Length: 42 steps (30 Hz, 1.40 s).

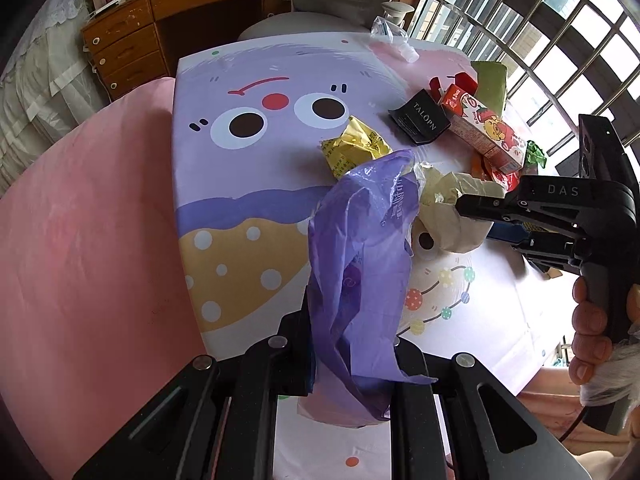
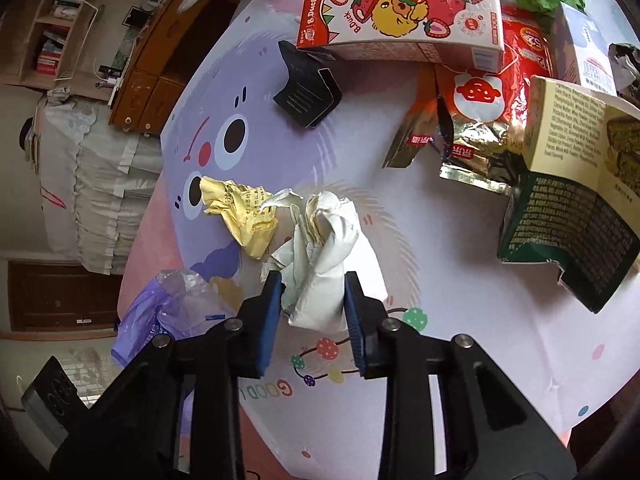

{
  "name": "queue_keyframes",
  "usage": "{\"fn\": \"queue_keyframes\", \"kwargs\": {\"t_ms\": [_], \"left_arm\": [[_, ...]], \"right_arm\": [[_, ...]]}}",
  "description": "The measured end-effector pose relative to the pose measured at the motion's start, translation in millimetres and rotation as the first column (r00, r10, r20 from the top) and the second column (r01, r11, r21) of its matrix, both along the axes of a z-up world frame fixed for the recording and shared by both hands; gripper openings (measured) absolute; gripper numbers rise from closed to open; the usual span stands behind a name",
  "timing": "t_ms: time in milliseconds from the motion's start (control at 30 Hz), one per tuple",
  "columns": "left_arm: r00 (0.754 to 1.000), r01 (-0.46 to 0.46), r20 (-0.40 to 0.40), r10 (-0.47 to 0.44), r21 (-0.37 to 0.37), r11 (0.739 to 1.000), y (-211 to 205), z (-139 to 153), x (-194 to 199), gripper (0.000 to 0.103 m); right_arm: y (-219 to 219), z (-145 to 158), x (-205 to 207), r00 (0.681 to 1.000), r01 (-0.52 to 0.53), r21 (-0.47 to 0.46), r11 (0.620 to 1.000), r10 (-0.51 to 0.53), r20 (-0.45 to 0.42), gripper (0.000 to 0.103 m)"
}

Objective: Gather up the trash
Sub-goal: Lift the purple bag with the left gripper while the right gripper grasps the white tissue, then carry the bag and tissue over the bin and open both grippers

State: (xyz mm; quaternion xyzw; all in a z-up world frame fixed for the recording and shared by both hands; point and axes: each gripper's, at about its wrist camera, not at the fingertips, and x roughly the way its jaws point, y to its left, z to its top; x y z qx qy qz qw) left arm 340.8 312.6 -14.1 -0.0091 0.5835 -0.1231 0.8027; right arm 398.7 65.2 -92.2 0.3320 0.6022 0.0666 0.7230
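Left wrist view showed the worktop (image 1: pixel 248 80) under a cartoon-printed cover, with the purple bag (image 1: pixel 360 264) hanging pinched in the left tongs (image 1: pixel 352 344). Right of it, the right tongs (image 1: pixel 472 210) gripped a crumpled white wrapper (image 1: pixel 452 200); in the right wrist view those tongs (image 2: pixel 312 300) were pressed onto the wrapper (image 2: pixel 324 248) from both sides. Behind lay a strawberry carton (image 2: pixel 404 12), a green box (image 2: pixel 568 216), a red packet (image 2: pixel 484 100), a black box (image 2: pixel 306 92) and a yellow wrapper (image 2: pixel 240 212).
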Motion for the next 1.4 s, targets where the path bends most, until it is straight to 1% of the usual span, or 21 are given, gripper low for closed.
{"fn": "queue_keyframes", "kwargs": {"t_ms": [200,400,600,767,900,1033,1133,1267,1400], "left_arm": [[1.0,0.012,0.007,-0.012,0.0,1.0,-20.6,5.2,-20.8,0.013],[1.0,0.021,0.022,-0.021,0.009,1.0,-58.8,15.5,-56.7,0.013],[0.999,0.008,0.051,-0.009,0.016,1.0,-111.6,29.9,-107.4,0.013],[0.998,-0.037,0.056,0.036,0.006,0.999,-164.2,32.6,-161.8,0.013],[0.998,-0.063,0.029,0.063,-0.004,0.998,-212.8,20.3,-210.9,0.013],[0.997,-0.079,-0.008,0.078,-0.02,0.997,-255.8,4.0,-256.3,0.013],[0.996,-0.08,-0.039,0.08,-0.009,0.997,-281.5,-10.8,-284.9,0.013],[0.995,-0.058,-0.084,0.059,0.015,0.998,-307.9,-31.2,-313.4,0.013],[0.993,-0.032,-0.108,0.037,0.048,0.998,-323.1,-53.9,-329.5,0.013]], "right_arm": [[-11.8,26.2,-33.6,0.991,-0.105,-0.048,0.993,0.109,0.084,0.026],[-41.1,55.5,-79.9,0.962,-0.196,-0.111,0.974,0.213,0.171,0.026],[-95.9,83.3,-143.3,0.918,-0.284,-0.158,0.946,0.316,0.238,0.026],[-150.7,88.5,-198.3,0.892,-0.344,-0.178,0.922,0.38,0.245,0.026],[-198.3,78.7,-241.8,0.885,-0.37,-0.192,0.909,0.408,0.226,0.026],[-241.8,59.6,-282.2,0.888,-0.391,-0.198,0.899,0.425,0.176,0.026],[-265.7,42.7,-307.9,0.894,-0.401,-0.195,0.895,0.429,0.13,0.026],[-286.8,13.2,-335.8,0.909,-0.394,-0.18,0.902,0.411,0.071,0.026],[-301.1,-28.7,-357.4,0.936,-0.349,-0.14,0.927,0.352,-0.002,0.026]]}}
